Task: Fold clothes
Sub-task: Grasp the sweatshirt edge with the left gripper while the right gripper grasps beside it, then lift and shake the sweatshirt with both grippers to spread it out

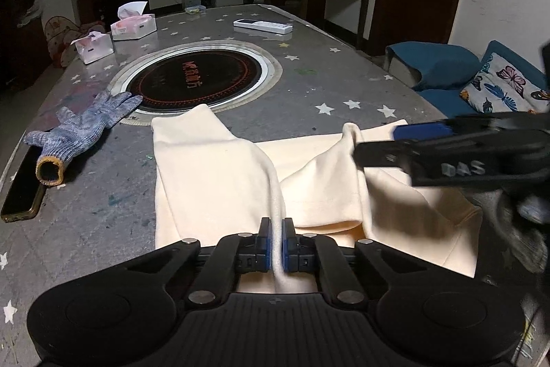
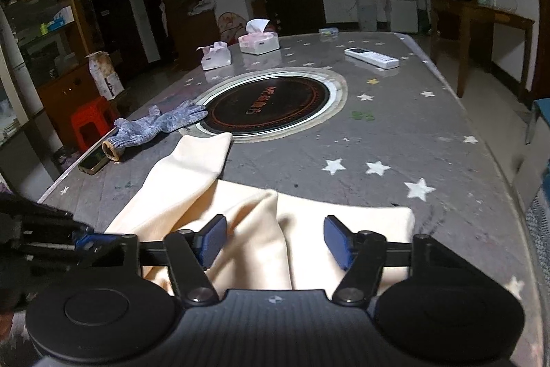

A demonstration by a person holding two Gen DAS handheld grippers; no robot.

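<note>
Tissue box [image 1: 134, 27] with 1 tissue up; left tongs [image 1: 276, 241] clamped on cream garment [image 1: 206, 174], right tongs [image 2: 275, 238] agape.

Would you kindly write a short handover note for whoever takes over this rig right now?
Left gripper: shut on a raised ridge of the cream garment at its near edge.
Right gripper: open, over the garment's right part, gripping nothing.
Garment: on the table, near end, rumpled, one long part reaching toward the round black hob.
Done: left grip taken.
Left: right grip, then the folds.
Beside it: glove, phone.
</note>
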